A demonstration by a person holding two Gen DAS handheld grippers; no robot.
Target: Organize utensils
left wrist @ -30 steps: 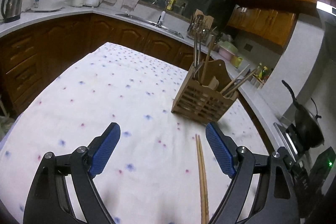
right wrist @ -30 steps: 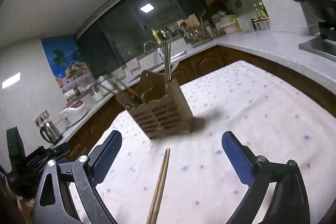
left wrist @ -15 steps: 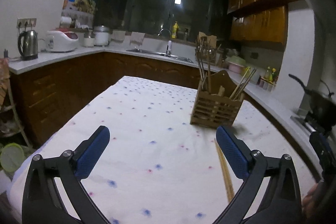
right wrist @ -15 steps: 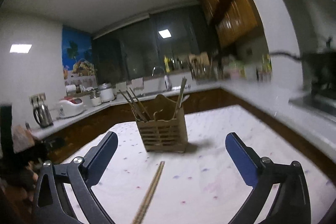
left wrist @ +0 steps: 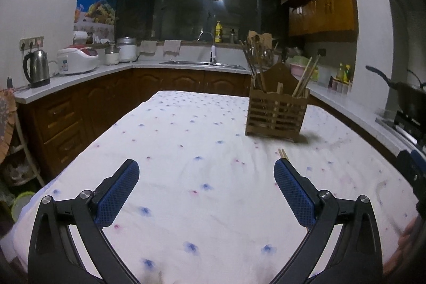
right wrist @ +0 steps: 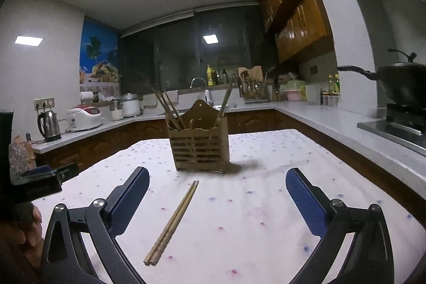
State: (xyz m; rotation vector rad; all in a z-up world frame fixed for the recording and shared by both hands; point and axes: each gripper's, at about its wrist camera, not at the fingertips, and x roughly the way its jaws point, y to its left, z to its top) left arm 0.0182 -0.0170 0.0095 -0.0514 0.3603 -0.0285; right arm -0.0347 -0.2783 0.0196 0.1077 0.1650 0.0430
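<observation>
Here we see the chopsticks [right wrist: 174, 220], a light, stiff, slippery pair, lying on the bench [right wrist: 266, 204] near the wooden holder [right wrist: 199, 148]; both left gripper [left wrist: 206, 177] and right gripper [right wrist: 217, 185] have jaws spread, empty. We'd pinch mid-length.

Left gripper [left wrist: 206, 172]: black angular arms, silver pivot screws, blue cross-hatched textured pads [left wrist: 119, 193]. Right gripper [right wrist: 217, 178]: same build, black frame, blue pads [right wrist: 306, 201], round silver screws. Hand [right wrist: 18, 225] partly visible at frame edge, blurred.
</observation>
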